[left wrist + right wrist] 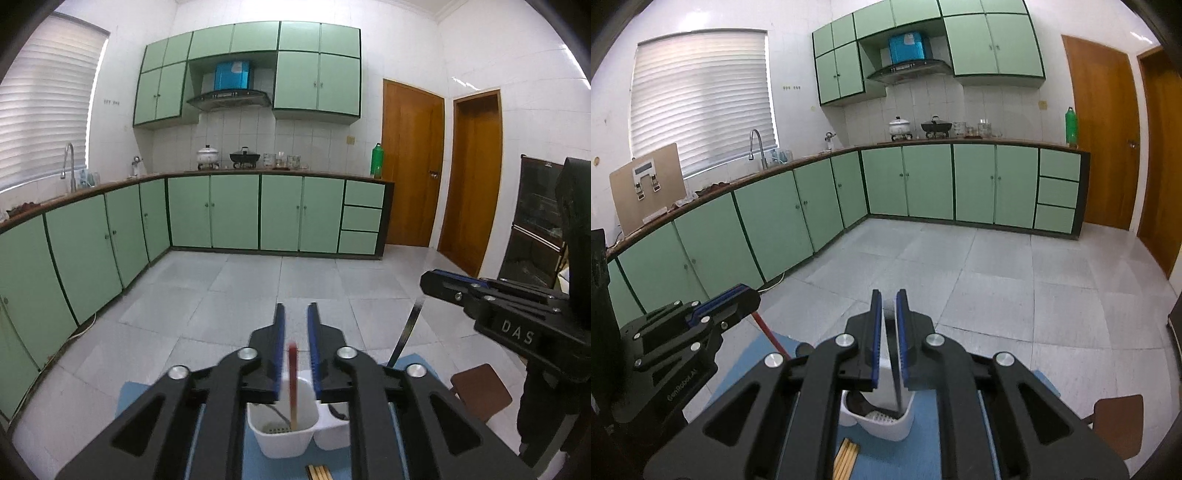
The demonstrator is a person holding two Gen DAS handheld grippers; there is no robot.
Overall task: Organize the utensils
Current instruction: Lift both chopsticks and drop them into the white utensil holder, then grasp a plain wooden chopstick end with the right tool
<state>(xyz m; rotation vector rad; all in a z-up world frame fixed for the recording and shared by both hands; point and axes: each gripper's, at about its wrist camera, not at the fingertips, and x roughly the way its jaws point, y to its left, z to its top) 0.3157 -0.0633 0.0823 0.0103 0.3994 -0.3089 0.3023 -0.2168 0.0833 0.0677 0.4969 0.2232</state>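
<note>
A white two-compartment utensil holder (284,435) stands on a blue mat (266,465), also in the right wrist view (886,424). My left gripper (295,314) is partly open above it; a red-handled utensil (293,380) stands in the holder between its fingers, blurred and free of the pads. My right gripper (889,299) is narrowly closed on a thin dark flat utensil (897,376) whose lower end reaches into the holder; it also shows in the left view (406,328). Wooden chopsticks (846,458) lie on the mat in front.
A brown stool (480,391) stands right of the mat. Green cabinets (236,214) with a counter, sink and pots line the far and left walls. A dark glass cabinet (535,221) stands at the right. The floor is grey tile.
</note>
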